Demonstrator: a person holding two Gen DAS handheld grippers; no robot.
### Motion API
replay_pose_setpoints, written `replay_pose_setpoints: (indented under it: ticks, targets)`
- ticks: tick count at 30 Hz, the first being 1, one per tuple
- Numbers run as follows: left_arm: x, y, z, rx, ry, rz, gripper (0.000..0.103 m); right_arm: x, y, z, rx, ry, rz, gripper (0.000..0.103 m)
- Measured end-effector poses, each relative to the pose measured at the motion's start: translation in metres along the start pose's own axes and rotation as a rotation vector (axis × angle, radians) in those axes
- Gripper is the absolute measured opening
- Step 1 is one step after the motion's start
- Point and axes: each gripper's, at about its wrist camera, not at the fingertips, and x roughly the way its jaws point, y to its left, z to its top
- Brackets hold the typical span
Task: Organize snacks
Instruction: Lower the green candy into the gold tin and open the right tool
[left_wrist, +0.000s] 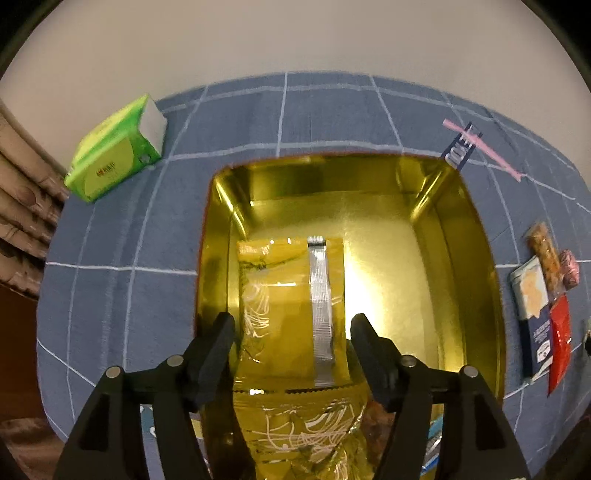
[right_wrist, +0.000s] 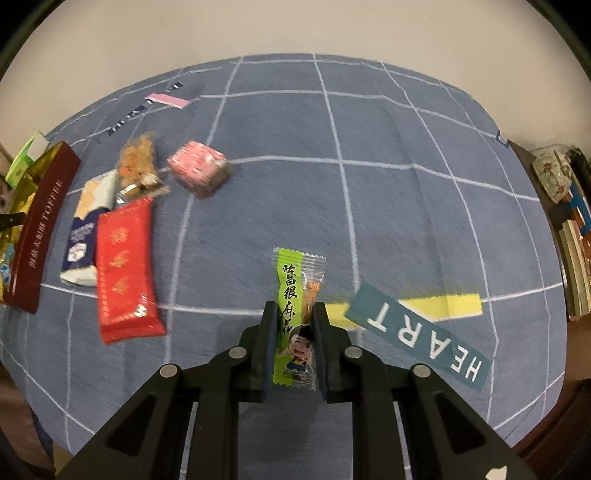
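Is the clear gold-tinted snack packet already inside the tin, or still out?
Inside. The gold-tinted packet lies on the floor of the gold tin, between the left tongs, whose pads stand clear of it.

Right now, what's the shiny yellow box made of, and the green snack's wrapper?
The box looks like gold-coloured metal, probably tin: its walls mirror the light. The green snack wrapper looks like thin glossy plastic film, with zigzag crimped ends and a clear window.

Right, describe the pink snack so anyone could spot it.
On the blue checked cloth, look to the snack pile right of the toffee tin. At the pile's far right edge sits the pink snack: the only boxy, cube-like one, beside flat wrappers.
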Motion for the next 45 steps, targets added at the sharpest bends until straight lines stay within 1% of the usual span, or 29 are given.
replay_pose_setpoints:
  ticks: [4, 7, 10, 12, 15, 20, 22, 25, 27, 29, 31, 33, 37, 41, 45]
  targets:
    - [-0.028, 0.004, -0.003, -0.036, -0.072, -0.017, 0.067, -0.014, 0.019, 0.014, -0.024, -0.04, 0.029, 0.016]
    - [-0.053, 0.01, -0.01, -0.063, -0.125, 0.019, 0.067, -0.024, 0.041, 0.028, -0.044, -0.065, 0.075, 0.016]
    - [-0.071, 0.015, -0.021, -0.079, -0.166, 0.044, 0.067, -0.034, 0.077, 0.04, -0.083, -0.089, 0.133, 0.016]
    - [-0.08, 0.022, -0.032, -0.102, -0.174, 0.06, 0.067, -0.038, 0.099, 0.044, -0.108, -0.099, 0.165, 0.016]
    - [-0.088, 0.037, -0.052, -0.163, -0.178, 0.052, 0.067, -0.043, 0.136, 0.052, -0.154, -0.106, 0.22, 0.016]
    - [-0.096, 0.064, -0.092, -0.278, -0.182, 0.134, 0.067, -0.047, 0.192, 0.06, -0.209, -0.101, 0.302, 0.016]
    - [-0.098, 0.072, -0.105, -0.324, -0.178, 0.143, 0.067, -0.046, 0.214, 0.061, -0.237, -0.097, 0.32, 0.016]
    - [-0.097, 0.085, -0.122, -0.388, -0.166, 0.16, 0.067, -0.045, 0.238, 0.06, -0.265, -0.088, 0.335, 0.016]
    - [-0.095, 0.092, -0.132, -0.416, -0.162, 0.188, 0.067, -0.042, 0.253, 0.061, -0.281, -0.08, 0.337, 0.016]
    - [-0.091, 0.096, -0.141, -0.425, -0.149, 0.213, 0.067, -0.037, 0.266, 0.061, -0.288, -0.063, 0.348, 0.016]
    - [-0.086, 0.097, -0.148, -0.419, -0.141, 0.219, 0.067, -0.034, 0.278, 0.06, -0.295, -0.051, 0.352, 0.016]
    - [-0.081, 0.097, -0.154, -0.408, -0.136, 0.235, 0.067, -0.033, 0.287, 0.06, -0.305, -0.054, 0.353, 0.016]
    - [-0.069, 0.093, -0.153, -0.398, -0.102, 0.225, 0.067, -0.028, 0.304, 0.059, -0.334, -0.051, 0.328, 0.016]
    - [-0.074, 0.092, -0.152, -0.389, -0.132, 0.212, 0.067, -0.024, 0.311, 0.059, -0.341, -0.048, 0.308, 0.016]
    - [-0.073, 0.09, -0.152, -0.383, -0.126, 0.204, 0.067, -0.02, 0.316, 0.056, -0.346, -0.037, 0.3, 0.017]
